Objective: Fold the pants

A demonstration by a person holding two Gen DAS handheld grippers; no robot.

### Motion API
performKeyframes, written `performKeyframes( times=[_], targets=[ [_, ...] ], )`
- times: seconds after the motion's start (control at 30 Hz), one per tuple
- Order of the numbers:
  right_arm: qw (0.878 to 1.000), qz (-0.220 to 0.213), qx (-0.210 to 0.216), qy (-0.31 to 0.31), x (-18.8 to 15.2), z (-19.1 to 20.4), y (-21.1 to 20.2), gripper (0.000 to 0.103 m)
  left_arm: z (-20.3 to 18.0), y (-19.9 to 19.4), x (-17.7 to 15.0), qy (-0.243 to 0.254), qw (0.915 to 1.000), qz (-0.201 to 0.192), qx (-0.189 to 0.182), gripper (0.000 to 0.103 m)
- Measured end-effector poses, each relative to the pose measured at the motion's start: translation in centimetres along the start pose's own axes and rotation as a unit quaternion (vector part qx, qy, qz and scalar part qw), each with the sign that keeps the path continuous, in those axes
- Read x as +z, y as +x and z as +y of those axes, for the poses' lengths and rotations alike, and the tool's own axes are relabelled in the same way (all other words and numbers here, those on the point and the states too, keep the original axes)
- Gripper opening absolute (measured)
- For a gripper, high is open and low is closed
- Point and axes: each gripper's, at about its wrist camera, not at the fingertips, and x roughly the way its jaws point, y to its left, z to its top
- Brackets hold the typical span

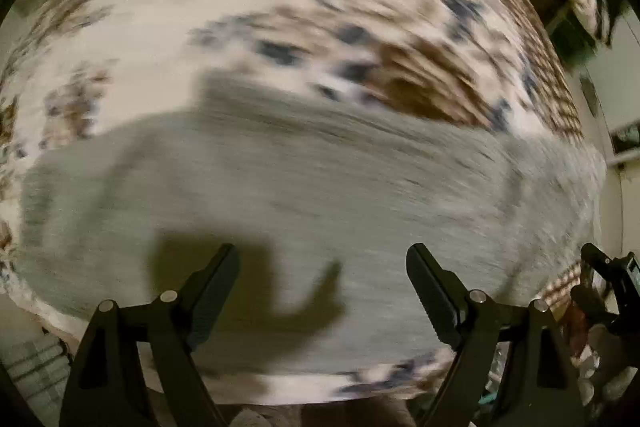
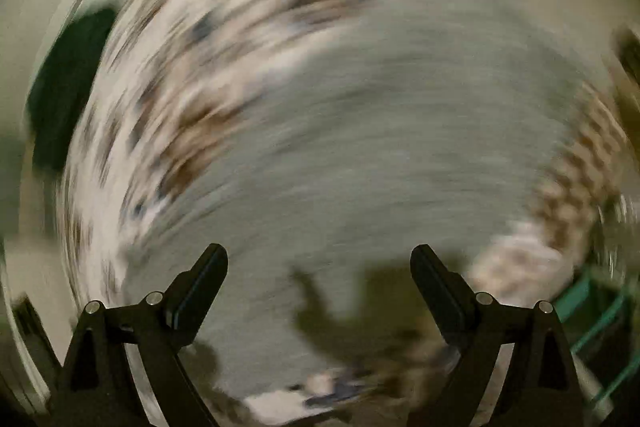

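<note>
Grey pants (image 1: 304,195) lie flat on a white bedspread (image 1: 200,7) with brown and dark blue patches. Both views are motion-blurred. My left gripper (image 1: 322,259) is open and empty, held above the near part of the pants, its shadow falling on the fabric. In the right wrist view the pants (image 2: 392,131) fill the middle. My right gripper (image 2: 318,259) is open and empty above them. The other gripper (image 1: 608,287) shows at the right edge of the left wrist view.
The bedspread (image 2: 168,99) surrounds the pants on all sides. A dark green shape (image 2: 68,83) lies beyond the bed at left. A teal-edged object (image 2: 592,311) sits low right. The bed's near edge (image 1: 280,393) runs below my left gripper.
</note>
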Motion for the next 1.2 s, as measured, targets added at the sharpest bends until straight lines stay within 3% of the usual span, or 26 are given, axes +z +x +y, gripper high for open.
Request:
performKeyframes(
  times=[0.07, 0.17, 0.27, 0.3, 0.37, 0.4, 0.43, 0.57, 0.67, 0.8, 0.87, 0.9, 0.93, 1.0, 1.1, 1.2],
  targets=[
    [0.998, -0.027, -0.002, 0.063, 2.6, -6.4, -0.8, 0.095, -4.3, 1.6, -0.6, 0.012, 0.9997, 0.018, -0.007, 0.085],
    [0.994, -0.052, -0.003, 0.092, 7.0, -12.7, -1.4, 0.094, -9.2, 3.2, -1.0, 0.019, 0.9991, 0.034, -0.015, 0.085],
    [0.996, -0.046, 0.015, 0.080, 11.2, -16.1, -0.1, 0.094, -13.1, 4.4, -1.0, 0.032, 0.9987, 0.038, -0.008, 0.085],
    [0.996, -0.042, 0.023, 0.071, 12.2, -16.5, 0.5, 0.089, -13.8, 4.6, -1.0, 0.036, 0.9987, 0.037, -0.004, 0.085],
    [0.998, -0.029, 0.029, 0.046, 13.6, -16.4, 2.2, 0.064, -15.6, 5.2, -0.9, 0.048, 0.9982, 0.036, 0.009, 0.085],
    [0.999, -0.025, 0.016, 0.028, 14.0, -16.1, 2.8, 0.031, -16.1, 5.3, -0.8, 0.050, 0.9980, 0.036, 0.013, 0.085],
    [0.999, -0.028, 0.004, 0.019, 14.2, -15.5, 3.0, 0.011, -16.5, 5.5, -0.8, 0.053, 0.9977, 0.038, 0.018, 0.085],
    [0.998, -0.063, 0.004, 0.003, 14.5, -15.6, -0.3, 0.010, -17.9, 5.3, -0.7, 0.061, 0.9971, 0.039, 0.023, 0.085],
    [0.998, -0.061, 0.005, 0.010, 14.6, -16.3, -2.0, 0.010, -19.0, 5.6, -0.8, 0.066, 0.9966, 0.045, 0.022, 0.085],
    [1.000, -0.012, -0.004, 0.021, 14.9, -17.9, 0.3, 0.010, -20.3, 6.8, -1.0, 0.066, 0.9959, 0.050, 0.035, 0.085],
    [0.999, 0.023, 0.014, 0.023, 14.9, -18.9, 2.5, 0.012, -20.6, 7.6, -1.1, 0.068, 0.9957, 0.050, 0.038, 0.085],
    [0.999, 0.032, 0.019, 0.018, 14.9, -19.2, 3.4, 0.021, -20.7, 8.1, -1.3, 0.069, 0.9954, 0.052, 0.040, 0.085],
    [0.999, 0.037, 0.017, 0.011, 14.8, -19.2, 4.1, 0.047, -20.8, 8.9, -1.5, 0.070, 0.9950, 0.054, 0.045, 0.085],
    [0.998, 0.034, 0.043, 0.022, 14.0, -19.9, 4.2, 0.069, -20.6, 10.2, -2.0, 0.067, 0.9946, 0.060, 0.051, 0.085],
    [0.996, 0.036, 0.078, 0.039, 12.3, -21.0, 4.4, 0.069, -20.2, 12.2, -2.2, 0.062, 0.9944, 0.063, 0.056, 0.086],
    [0.992, 0.027, 0.112, 0.042, 11.3, -21.7, 5.5, 0.073, -19.6, 13.2, -2.2, 0.055, 0.9951, 0.059, 0.056, 0.097]
  ],
)
